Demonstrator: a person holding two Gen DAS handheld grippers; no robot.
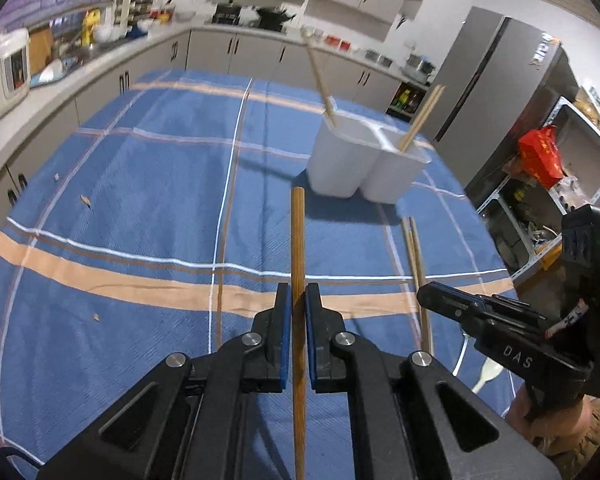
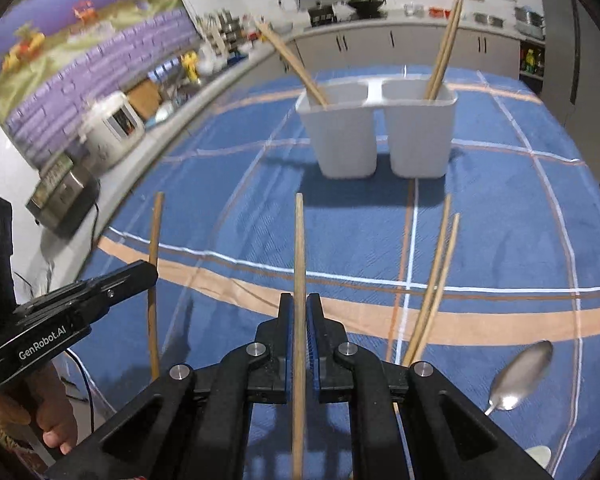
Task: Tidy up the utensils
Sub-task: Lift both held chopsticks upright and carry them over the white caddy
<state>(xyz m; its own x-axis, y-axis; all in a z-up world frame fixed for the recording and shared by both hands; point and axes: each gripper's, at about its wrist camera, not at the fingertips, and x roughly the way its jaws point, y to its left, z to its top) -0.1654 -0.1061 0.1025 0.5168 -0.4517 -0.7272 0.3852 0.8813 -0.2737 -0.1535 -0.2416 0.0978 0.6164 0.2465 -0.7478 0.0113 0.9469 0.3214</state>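
Observation:
My left gripper (image 1: 298, 300) is shut on a brown wooden chopstick (image 1: 298, 240) that points forward above the blue cloth. My right gripper (image 2: 299, 312) is shut on a paler wooden chopstick (image 2: 299, 248). A white two-compartment holder (image 1: 364, 164) stands ahead, also in the right wrist view (image 2: 380, 132), with chopsticks leaning in each compartment. Two loose chopsticks (image 2: 436, 276) lie on the cloth right of my right gripper. A metal spoon (image 2: 520, 376) lies at the lower right. The left gripper with its chopstick shows in the right wrist view (image 2: 112, 280); the right gripper shows in the left wrist view (image 1: 460, 304).
The table has a blue plaid cloth (image 1: 140, 208). A counter with a rice cooker (image 2: 112, 128) and kitchenware runs along the left and back. A grey fridge (image 1: 496, 92) and a shelf with clutter (image 1: 548, 168) stand at the right.

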